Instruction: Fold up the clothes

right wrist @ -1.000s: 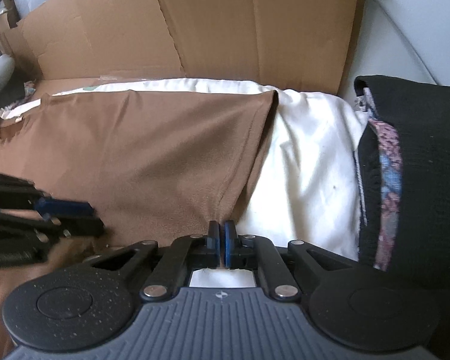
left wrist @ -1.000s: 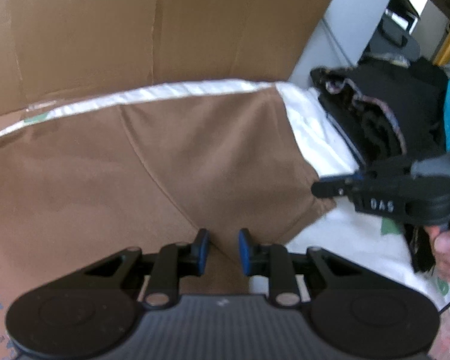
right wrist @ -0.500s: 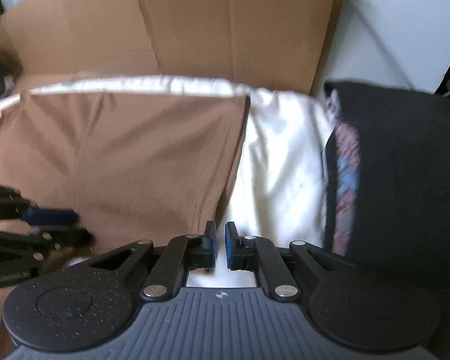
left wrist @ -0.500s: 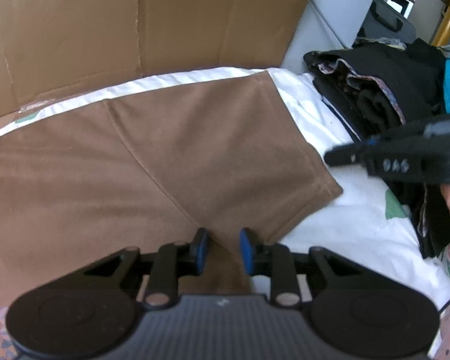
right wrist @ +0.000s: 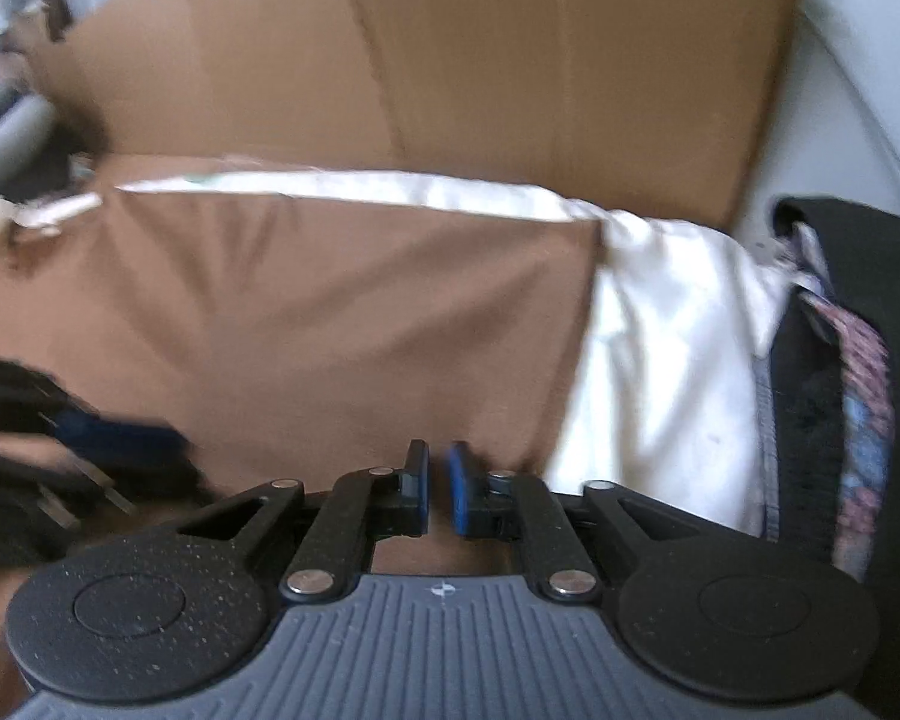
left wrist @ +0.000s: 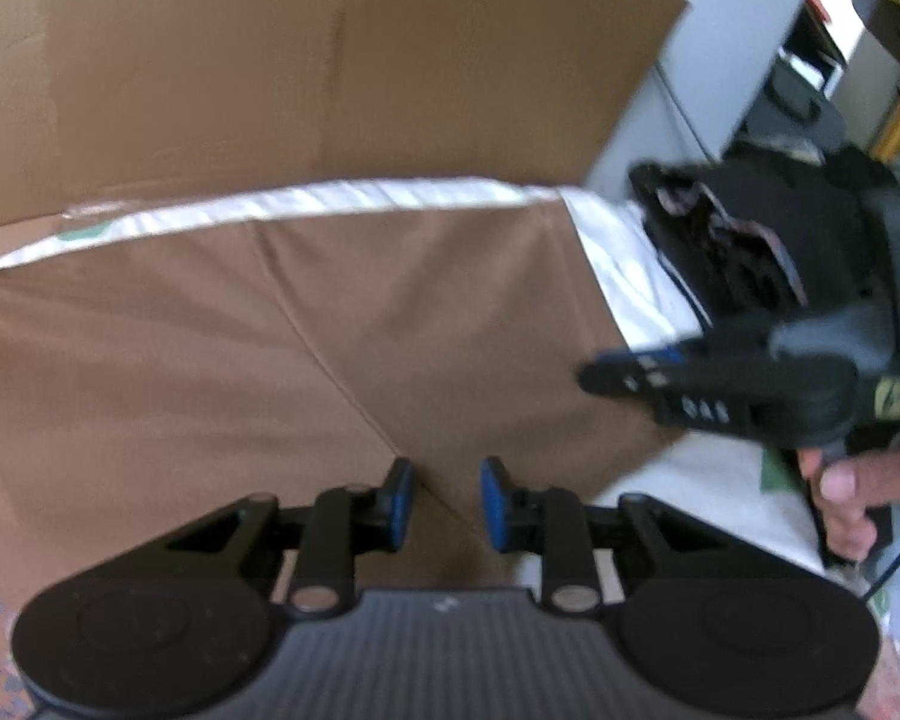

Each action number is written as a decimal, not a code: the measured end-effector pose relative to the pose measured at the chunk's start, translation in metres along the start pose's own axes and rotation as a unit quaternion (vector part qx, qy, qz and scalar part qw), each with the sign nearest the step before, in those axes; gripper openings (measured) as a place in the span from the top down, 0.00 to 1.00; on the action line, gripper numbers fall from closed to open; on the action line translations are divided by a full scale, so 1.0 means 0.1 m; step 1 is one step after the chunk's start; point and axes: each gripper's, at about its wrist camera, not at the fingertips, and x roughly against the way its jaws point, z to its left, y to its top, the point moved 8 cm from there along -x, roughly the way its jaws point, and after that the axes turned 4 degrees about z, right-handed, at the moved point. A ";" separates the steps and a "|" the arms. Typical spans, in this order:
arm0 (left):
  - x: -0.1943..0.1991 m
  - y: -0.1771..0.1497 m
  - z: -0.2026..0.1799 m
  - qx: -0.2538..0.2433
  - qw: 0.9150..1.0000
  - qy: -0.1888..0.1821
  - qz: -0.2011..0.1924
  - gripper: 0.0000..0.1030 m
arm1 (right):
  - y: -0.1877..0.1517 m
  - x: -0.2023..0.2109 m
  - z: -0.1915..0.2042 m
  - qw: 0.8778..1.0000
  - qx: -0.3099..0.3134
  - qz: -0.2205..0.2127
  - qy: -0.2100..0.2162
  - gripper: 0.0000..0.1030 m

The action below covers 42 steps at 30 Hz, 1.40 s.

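Note:
A brown garment (left wrist: 282, 360) lies spread flat on a white sheet (left wrist: 630, 264), with a diagonal crease running toward its near edge. My left gripper (left wrist: 444, 504) hovers open just above that near edge, its blue pads apart and nothing between them. My right gripper (right wrist: 438, 480) stands over the garment's right hem (right wrist: 570, 372) with a narrow gap between its pads, holding nothing. In the left wrist view the right gripper (left wrist: 606, 369) is seen side-on at the right, held by a hand (left wrist: 852, 492). The right wrist view catches the left gripper (right wrist: 144, 456), blurred, at the left.
A large cardboard sheet (left wrist: 330, 60) stands upright behind the bed. A pile of black and patterned clothes (right wrist: 840, 372) lies on the right next to the white sheet (right wrist: 660, 330). Furniture (left wrist: 810, 90) shows at the far right of the left wrist view.
My right gripper was shut on the brown garment's hem; it has let go, opened slightly and shifted left over the cloth. The left gripper stayed open.

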 end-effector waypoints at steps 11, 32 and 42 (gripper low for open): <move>0.08 0.06 0.43 0.060 0.998 0.031 0.005 0.71 | -0.06 0.17 -0.12 0.999 -0.008 0.006 -0.049 0.88; 2.04 -0.87 1.69 0.139 0.974 0.177 -0.017 0.50 | -0.05 0.68 0.43 0.998 -0.035 -0.038 0.035 0.70; 3.13 -1.54 2.57 0.227 0.935 0.269 -0.054 0.50 | -0.17 0.74 0.83 0.997 -0.031 -0.025 0.059 0.70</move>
